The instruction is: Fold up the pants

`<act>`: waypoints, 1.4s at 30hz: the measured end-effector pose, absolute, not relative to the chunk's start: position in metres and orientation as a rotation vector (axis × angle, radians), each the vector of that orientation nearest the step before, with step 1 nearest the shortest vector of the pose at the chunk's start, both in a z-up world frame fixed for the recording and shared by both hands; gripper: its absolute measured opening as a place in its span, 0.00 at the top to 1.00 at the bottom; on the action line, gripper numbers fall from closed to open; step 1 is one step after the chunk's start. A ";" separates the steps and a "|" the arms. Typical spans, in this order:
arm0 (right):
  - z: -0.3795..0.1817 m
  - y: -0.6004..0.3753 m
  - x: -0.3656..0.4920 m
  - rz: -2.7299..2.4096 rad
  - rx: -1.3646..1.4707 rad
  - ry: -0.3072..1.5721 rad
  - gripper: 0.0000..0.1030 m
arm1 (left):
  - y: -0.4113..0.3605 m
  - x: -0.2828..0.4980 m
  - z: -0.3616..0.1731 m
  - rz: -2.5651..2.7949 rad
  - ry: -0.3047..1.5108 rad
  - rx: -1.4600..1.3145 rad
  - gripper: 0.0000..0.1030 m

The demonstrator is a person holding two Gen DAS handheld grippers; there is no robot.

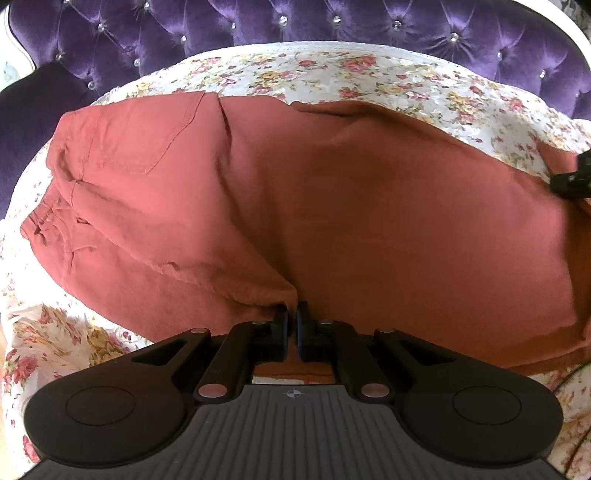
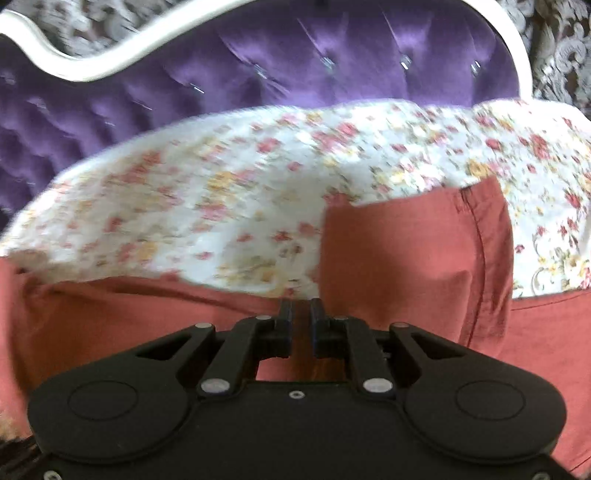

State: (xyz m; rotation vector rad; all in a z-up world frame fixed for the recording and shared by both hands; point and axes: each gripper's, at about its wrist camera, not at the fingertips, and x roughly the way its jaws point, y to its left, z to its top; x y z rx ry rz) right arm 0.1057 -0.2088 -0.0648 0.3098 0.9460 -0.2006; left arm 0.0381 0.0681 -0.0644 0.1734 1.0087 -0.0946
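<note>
Rust-red pants (image 1: 332,203) lie folded lengthwise across a floral bedspread (image 1: 351,74), with the waistband (image 1: 48,221) and a back pocket (image 1: 147,140) to the left. My left gripper (image 1: 293,314) is at the near edge of the pants, shut on a pinch of the red cloth. In the blurred right wrist view, a leg end of the pants (image 2: 406,258) with its stitched hem (image 2: 480,240) lies folded back on the bedspread (image 2: 184,203). My right gripper (image 2: 301,310) hovers over the red cloth with a narrow gap between its fingers and nothing pinched.
A purple tufted headboard (image 1: 295,22) with a white frame (image 2: 74,62) rises behind the bed. A black tool part (image 1: 569,181) pokes in at the right edge of the left wrist view, over the pants. Bedspread shows on all sides of the pants.
</note>
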 end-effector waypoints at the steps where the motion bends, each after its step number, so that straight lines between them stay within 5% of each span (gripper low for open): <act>1: -0.069 -0.209 0.108 -0.223 0.305 0.951 0.84 | 0.068 0.038 -0.064 -0.093 1.008 0.175 0.96; 4: -0.061 -0.213 0.102 -0.238 0.317 0.931 0.96 | 0.069 0.038 -0.064 -0.095 1.010 0.168 0.96; 13: -0.010 -0.276 0.002 -0.368 0.471 0.735 0.96 | 0.073 0.039 -0.063 -0.093 1.014 0.145 0.96; 23: -0.016 -0.253 0.028 -0.281 0.372 0.804 0.79 | 0.072 0.040 -0.063 -0.078 1.023 0.134 0.96; 27: -0.024 -0.228 0.068 -0.230 0.333 0.834 0.54 | 0.070 0.043 -0.063 -0.071 1.035 0.138 0.96; 38: -0.067 -0.206 0.118 -0.318 0.226 0.977 0.55 | 0.061 0.042 -0.066 -0.046 1.034 0.198 0.96; 41: -0.065 -0.208 0.119 -0.338 0.212 0.988 0.63 | 0.059 0.042 -0.066 -0.043 1.030 0.207 0.96; 42: -0.065 -0.209 0.120 -0.344 0.213 0.989 0.74 | 0.059 0.042 -0.066 -0.043 1.030 0.207 0.96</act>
